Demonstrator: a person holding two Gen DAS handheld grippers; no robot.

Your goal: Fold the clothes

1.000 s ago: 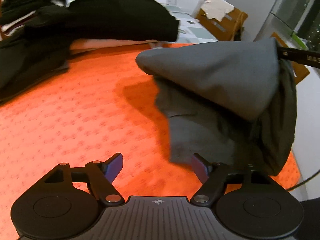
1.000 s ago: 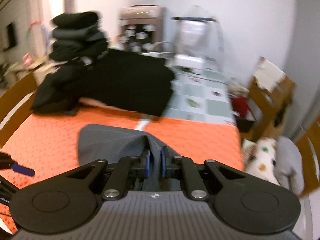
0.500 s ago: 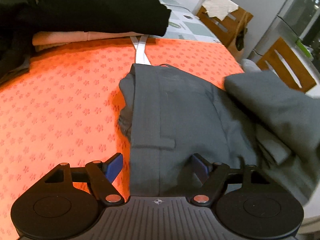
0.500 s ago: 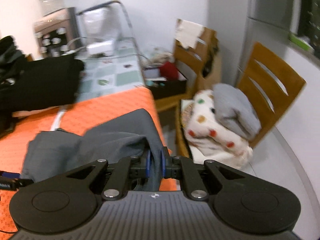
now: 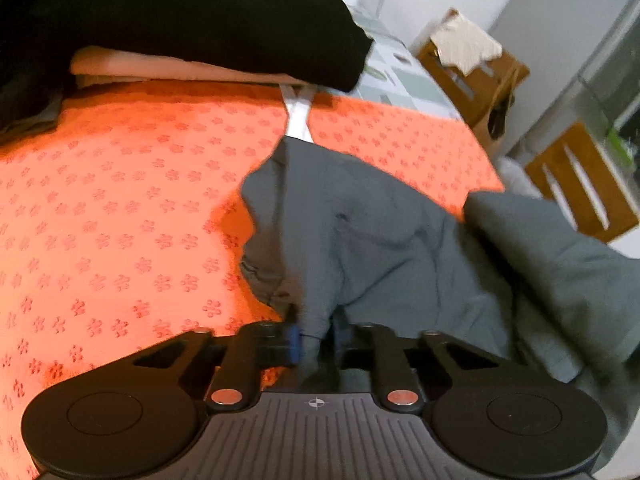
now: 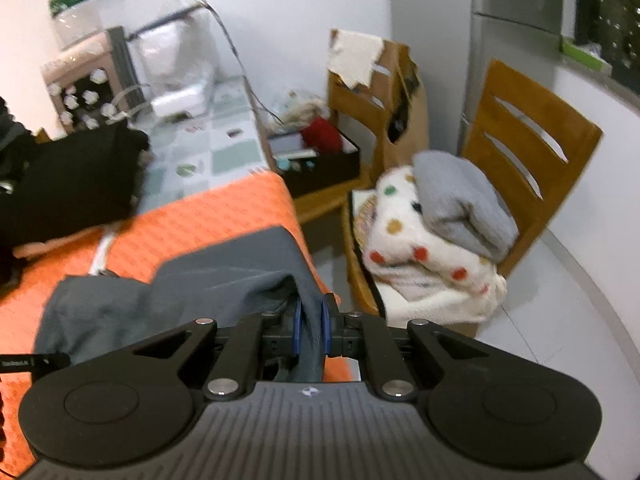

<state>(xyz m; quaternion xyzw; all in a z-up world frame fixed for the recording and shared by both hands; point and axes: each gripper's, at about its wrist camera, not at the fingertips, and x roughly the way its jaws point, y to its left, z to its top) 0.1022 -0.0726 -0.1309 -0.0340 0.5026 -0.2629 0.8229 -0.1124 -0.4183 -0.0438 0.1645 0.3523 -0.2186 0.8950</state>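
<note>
An orange tablecloth printed with small darker flower motifs (image 5: pixel 120 208) is covering the near part of the table; beyond it a pale checked cloth (image 6: pixel 224 156) is showing, and a white wall is closing the background. A grey fabric garment, rumpled and partly doubled over (image 5: pixel 380 240), is lying on the orange tablecloth toward its right-hand edge, with one thick fold spilling over that edge in the left wrist view. The left gripper (image 5: pixel 316 340) is closing its jaws, and a gathered ridge of the grey garment is standing between the blue-tipped fingers (image 5: pixel 295 340), pinched from both sides. The right gripper (image 6: pixel 311 332) is holding its jaws nearly together on another fold of the same garment, the cloth rising in a peak between the blue pads (image 6: pixel 297 330). A pile of black folded clothes (image 5: pixel 192 20) is resting at the far side of the tablecloth, on top of a pale pink folded piece (image 5: pixel 132 68), and a white strap (image 5: pixel 298 116) is running from under that pile to the garment's far edge. Beside the table a wooden slatted chair (image 6: pixel 532 136) is carrying a white blanket with coloured dots (image 6: pixel 416 248) and a light grey folded cloth (image 6: pixel 460 200) on top of it. A second wooden chair (image 6: pixel 360 92) is standing farther back, near a large clear water bottle (image 6: pixel 74 8).
</note>
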